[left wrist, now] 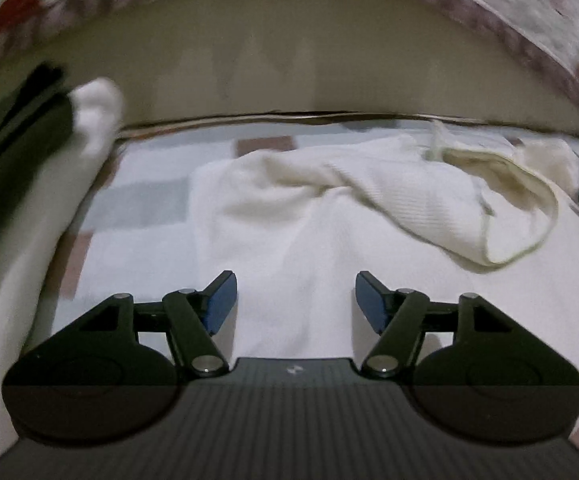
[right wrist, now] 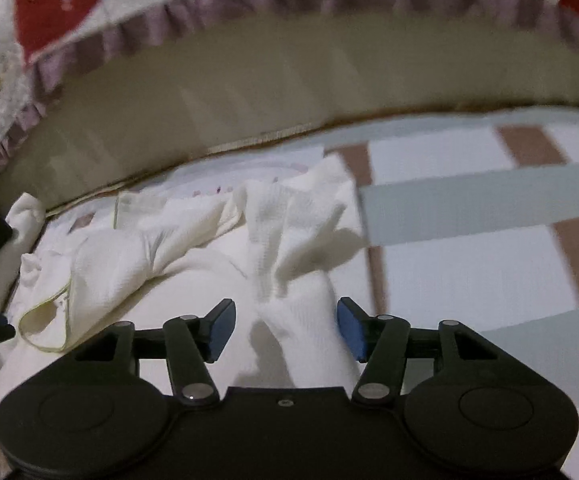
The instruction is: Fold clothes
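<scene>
Left wrist view: the left gripper hovers with fingers spread wide and empty over a rumpled white ribbed knit garment lying on a checked white, grey and brown bedsheet.

Right wrist view: the right gripper, fingers likewise released, straddles a raised fold of the same garment without pinching it. The cloth lies crumpled, so flattening or a fold seems in hand; any next grasp needs an edge between the pads

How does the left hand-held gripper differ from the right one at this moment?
The left hand-held gripper has flat, smooth white garment between its open fingers; the right hand-held gripper straddles a raised, bunched fold. The left one faces the yellow-trimmed opening; the right one sits beside the checked bedsheet. Both are open.
</scene>
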`<action>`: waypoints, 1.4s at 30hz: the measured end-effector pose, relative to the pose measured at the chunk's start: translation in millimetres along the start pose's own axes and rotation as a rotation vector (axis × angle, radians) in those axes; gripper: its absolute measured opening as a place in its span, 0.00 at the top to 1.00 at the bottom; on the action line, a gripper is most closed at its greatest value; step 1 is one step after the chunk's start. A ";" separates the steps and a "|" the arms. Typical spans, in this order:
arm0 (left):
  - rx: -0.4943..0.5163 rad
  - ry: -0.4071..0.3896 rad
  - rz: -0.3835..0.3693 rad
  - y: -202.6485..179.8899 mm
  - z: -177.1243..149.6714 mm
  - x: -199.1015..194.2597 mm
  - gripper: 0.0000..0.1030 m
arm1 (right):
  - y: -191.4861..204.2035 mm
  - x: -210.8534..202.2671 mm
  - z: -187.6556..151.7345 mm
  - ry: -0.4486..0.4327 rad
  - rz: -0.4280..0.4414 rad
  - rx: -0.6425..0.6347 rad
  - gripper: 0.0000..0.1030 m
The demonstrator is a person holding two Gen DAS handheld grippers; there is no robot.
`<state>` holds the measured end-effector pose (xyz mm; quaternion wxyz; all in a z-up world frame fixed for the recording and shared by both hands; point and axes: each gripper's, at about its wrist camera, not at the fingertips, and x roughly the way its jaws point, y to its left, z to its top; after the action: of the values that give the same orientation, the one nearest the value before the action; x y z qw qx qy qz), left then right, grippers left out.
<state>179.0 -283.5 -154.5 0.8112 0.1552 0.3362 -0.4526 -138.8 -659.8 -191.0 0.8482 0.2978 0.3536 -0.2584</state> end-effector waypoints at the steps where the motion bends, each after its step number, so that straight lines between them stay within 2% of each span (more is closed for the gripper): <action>1: -0.002 -0.007 -0.032 -3.7 -0.2 -3.8 0.37 | 5.0 8.3 2.5 0.024 -0.031 -0.039 0.45; 2: -0.006 -0.016 -0.063 -7.4 -0.7 -7.8 0.37 | 10.7 13.0 4.6 0.021 -0.068 -0.091 0.55; 3: -0.002 -0.024 -0.091 -12.1 -1.5 -11.4 0.37 | 15.5 14.9 6.9 0.007 -0.106 -0.144 0.77; 4: 0.003 -0.032 -0.119 -17.0 -2.3 -14.9 0.37 | 15.9 15.3 10.3 -0.001 -0.145 -0.161 0.80; 6: 0.029 -0.026 -0.164 -29.6 -3.5 -16.2 0.37 | 9.9 12.5 17.4 -0.023 -0.201 -0.135 0.80; 11: 0.106 0.029 -0.257 -67.9 -11.9 -8.5 0.37 | -3.5 -3.7 7.9 -0.085 -0.213 -0.059 0.80; 15: 0.186 0.045 -0.219 -99.6 -14.4 12.7 0.34 | -11.5 -16.0 -4.8 -0.128 -0.228 -0.009 0.78; 17: 0.192 0.055 -0.192 -108.4 -6.1 25.0 0.34 | -16.3 -22.1 -8.4 -0.139 -0.185 0.019 0.77; 19: 0.182 0.057 -0.192 -112.4 8.4 37.8 0.34 | -15.8 -21.0 -9.6 -0.130 -0.176 -0.005 0.74; 21: 0.199 0.045 -0.190 -117.6 25.7 50.9 0.42 | -15.5 -19.5 -8.9 -0.106 -0.166 -0.037 0.73; 22: 0.220 0.033 -0.175 -120.3 34.8 57.4 0.60 | -15.8 -19.7 -8.6 -0.097 -0.159 -0.048 0.72; 23: 0.248 0.017 -0.156 -123.0 44.9 64.1 0.84 | -16.8 -21.0 -8.9 -0.090 -0.150 -0.052 0.70; 24: 0.270 0.009 -0.117 -123.9 57.2 72.6 0.90 | -18.0 -22.5 -9.5 -0.085 -0.141 -0.055 0.68; 26: 0.240 -0.021 -0.030 -117.8 85.8 86.3 0.90 | -20.5 -24.9 -11.6 -0.072 -0.123 -0.062 0.68; 28: 0.144 -0.094 0.045 -100.3 115.8 93.0 0.88 | -22.1 -26.1 -14.6 -0.053 -0.108 -0.079 0.67; 30: -0.005 -0.137 0.064 -74.7 137.4 98.0 0.77 | -21.5 -27.9 -17.4 -0.041 -0.101 -0.097 0.67; 31: -0.082 -0.137 0.060 -61.5 143.4 97.5 0.63 | -21.5 -28.6 -19.0 -0.035 -0.098 -0.101 0.66; 32: -0.120 -0.129 0.060 -52.3 141.9 91.8 0.55 | -21.6 -29.4 -20.8 -0.031 -0.094 -0.101 0.65; 34: -0.187 -0.113 0.061 -34.8 136.8 79.1 0.54 | -22.1 -31.7 -24.7 -0.025 -0.084 -0.093 0.64; 37: -0.237 -0.060 0.084 -10.3 87.1 39.5 0.49 | -24.8 -38.4 -32.2 -0.025 -0.057 -0.049 0.62; 42: -0.317 0.032 0.123 30.5 1.6 -27.9 0.50 | -36.5 -66.8 -63.3 -0.051 0.044 0.109 0.60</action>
<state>195.0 -250.3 -135.8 0.8463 0.0528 0.4059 -0.3410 -231.9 -626.2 -188.6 0.8450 0.3445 0.3105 -0.2662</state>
